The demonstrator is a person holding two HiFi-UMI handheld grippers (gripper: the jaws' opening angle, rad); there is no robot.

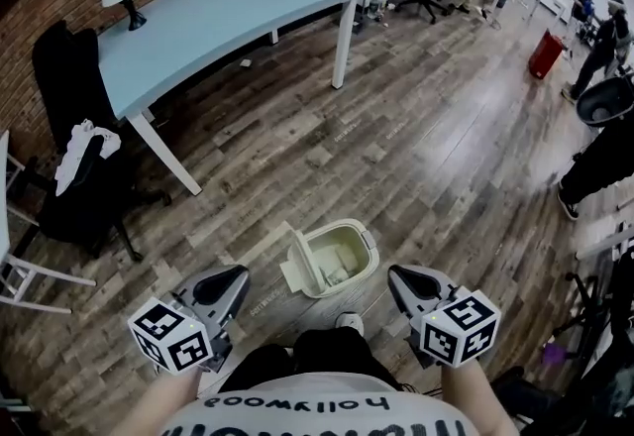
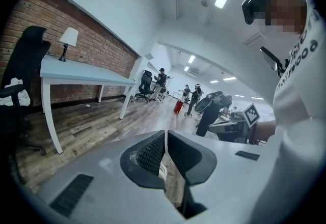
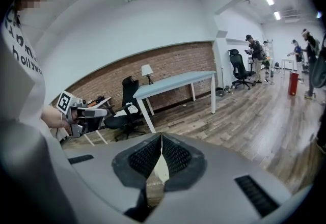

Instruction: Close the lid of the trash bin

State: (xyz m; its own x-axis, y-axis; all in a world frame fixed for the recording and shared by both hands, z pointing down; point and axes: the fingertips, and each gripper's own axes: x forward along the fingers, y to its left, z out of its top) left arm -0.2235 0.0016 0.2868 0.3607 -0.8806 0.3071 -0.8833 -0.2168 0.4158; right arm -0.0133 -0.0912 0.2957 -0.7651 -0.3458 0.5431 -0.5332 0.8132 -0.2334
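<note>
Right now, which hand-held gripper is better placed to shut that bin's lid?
Left, probably: the open lid stands on the trash bin's left side, nearer the left hand-held gripper than the right hand-held gripper.

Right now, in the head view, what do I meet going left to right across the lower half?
Black office chair → left gripper → trash bin, lid open → right gripper.
</note>
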